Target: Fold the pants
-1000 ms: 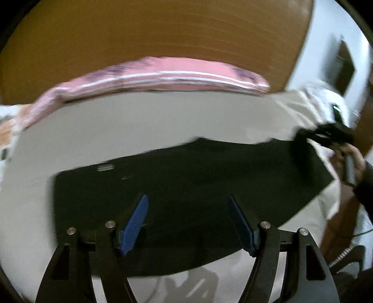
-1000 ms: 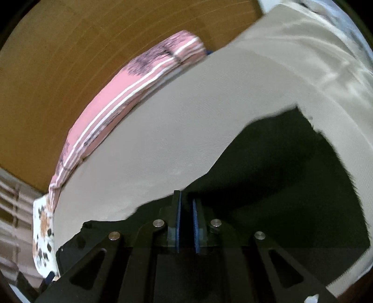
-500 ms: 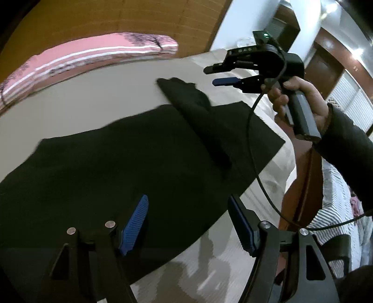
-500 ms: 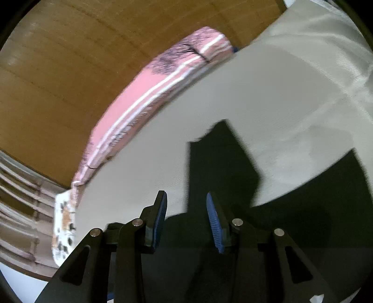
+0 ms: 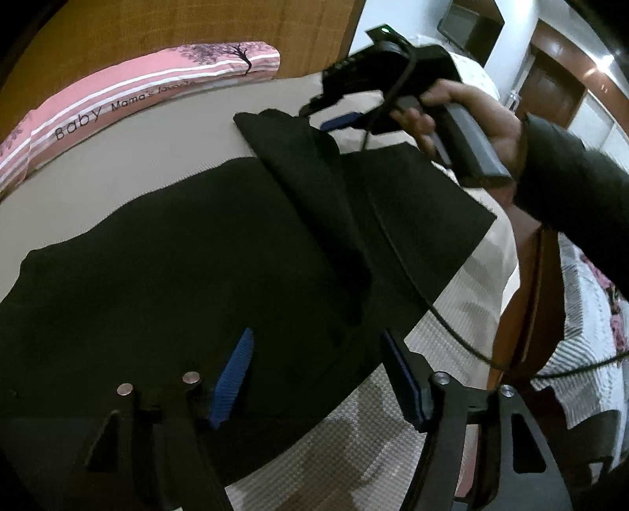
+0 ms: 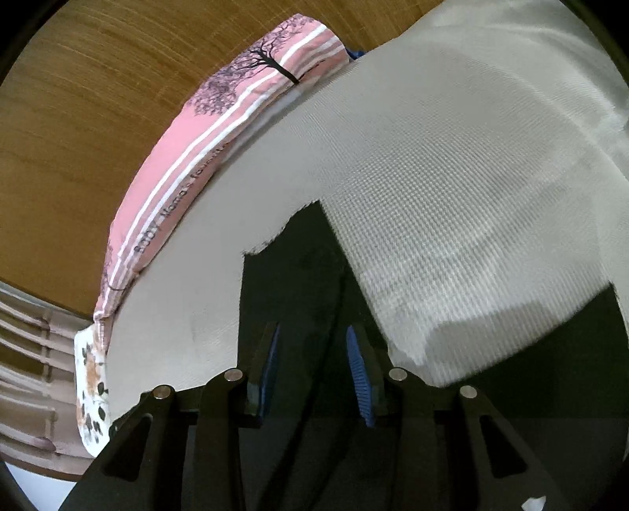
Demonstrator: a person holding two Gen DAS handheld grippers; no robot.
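The black pants (image 5: pixel 177 267) lie spread on the pale bed sheet (image 5: pixel 137 157). One end is folded back in a strip (image 5: pixel 306 165) that points to the far side. My left gripper (image 5: pixel 318 373) is open and empty, low over the near edge of the pants. My right gripper (image 6: pixel 312 365) is open, with the folded strip (image 6: pixel 298 267) running between and beyond its blue pads without being gripped. In the left wrist view the right gripper (image 5: pixel 342 118) hovers just above the strip's far end, held in a hand.
A pink striped pillow (image 5: pixel 129 94) lies along the wooden headboard (image 5: pixel 157 31) at the far side. It also shows in the right wrist view (image 6: pixel 220 133). A cable (image 5: pixel 432 306) hangs from the right gripper across the pants. The bed's edge (image 5: pixel 507 275) drops off on the right.
The right gripper carried the pants' end over, opened and let it go; the strip now lies folded back. The left view swung right and the right gripper came closer.
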